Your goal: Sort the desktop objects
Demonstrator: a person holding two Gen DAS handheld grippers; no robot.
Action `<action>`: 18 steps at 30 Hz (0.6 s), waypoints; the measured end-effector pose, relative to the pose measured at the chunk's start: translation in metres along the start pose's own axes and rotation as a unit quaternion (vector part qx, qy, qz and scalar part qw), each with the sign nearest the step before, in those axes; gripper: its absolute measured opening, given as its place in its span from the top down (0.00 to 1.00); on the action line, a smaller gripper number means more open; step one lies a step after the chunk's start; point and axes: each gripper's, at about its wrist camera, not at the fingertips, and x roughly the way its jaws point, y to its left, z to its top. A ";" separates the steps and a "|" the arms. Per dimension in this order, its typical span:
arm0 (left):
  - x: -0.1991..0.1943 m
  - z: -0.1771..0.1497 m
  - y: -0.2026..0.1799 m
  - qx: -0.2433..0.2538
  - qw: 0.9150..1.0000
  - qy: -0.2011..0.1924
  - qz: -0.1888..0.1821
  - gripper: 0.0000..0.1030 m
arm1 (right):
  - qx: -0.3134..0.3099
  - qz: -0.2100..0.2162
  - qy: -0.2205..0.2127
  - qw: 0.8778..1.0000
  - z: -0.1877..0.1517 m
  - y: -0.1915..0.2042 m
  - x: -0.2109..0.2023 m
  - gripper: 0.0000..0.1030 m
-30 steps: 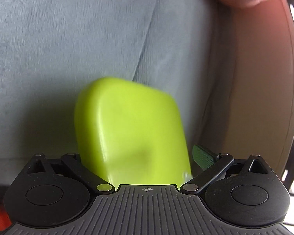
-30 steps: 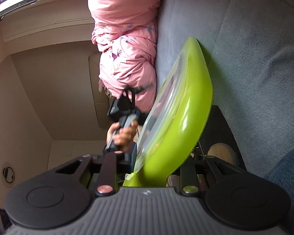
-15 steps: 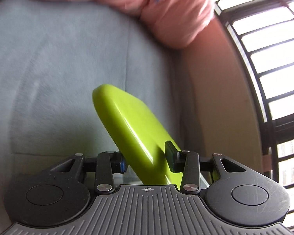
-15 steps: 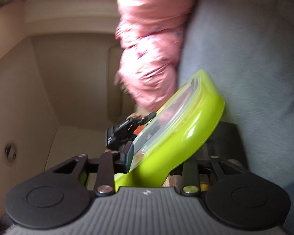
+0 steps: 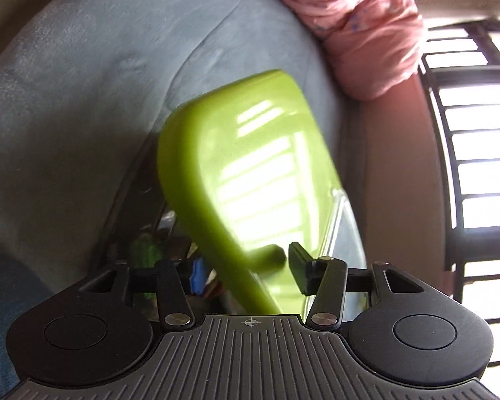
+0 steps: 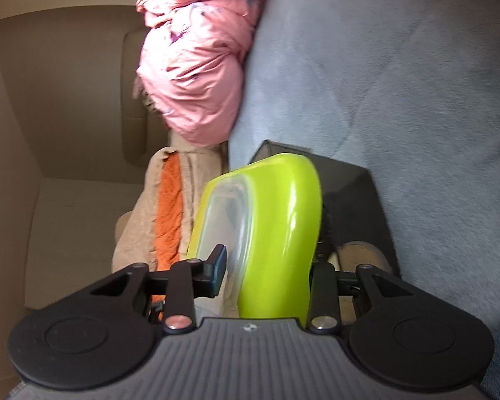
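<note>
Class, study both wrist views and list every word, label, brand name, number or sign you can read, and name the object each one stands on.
None: no readable text appears in either view.
The green container is plain, with no label showing.
The pink garment bears small purple shapes, a print and not letters.
Each gripper body has one small crosshair mark at its front edge, a symbol and not a word.
Items in the dark box are too blurred to read.

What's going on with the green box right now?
Left gripper and right gripper both shut on green box. Box tilted, over a black bin. Nothing blocking.
</note>
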 end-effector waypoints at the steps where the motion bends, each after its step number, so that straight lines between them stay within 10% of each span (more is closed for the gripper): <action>1: -0.001 -0.001 0.000 0.002 1.000 0.005 -0.005 0.45 | -0.002 -0.011 -0.008 1.000 -0.001 0.000 -0.003 0.62; 7: -0.032 0.001 -0.014 0.026 1.000 0.000 -0.011 0.14 | 0.003 -0.098 -0.036 0.994 0.001 0.000 -0.005 0.40; 12: -0.061 0.023 -0.046 0.078 0.992 -0.074 0.066 0.09 | 0.003 -0.125 -0.040 0.991 -0.008 -0.005 -0.002 0.31; 18: -0.014 0.092 -0.117 0.185 0.978 -0.077 0.061 0.04 | 0.045 -0.102 -0.066 0.992 -0.031 -0.021 -0.017 0.27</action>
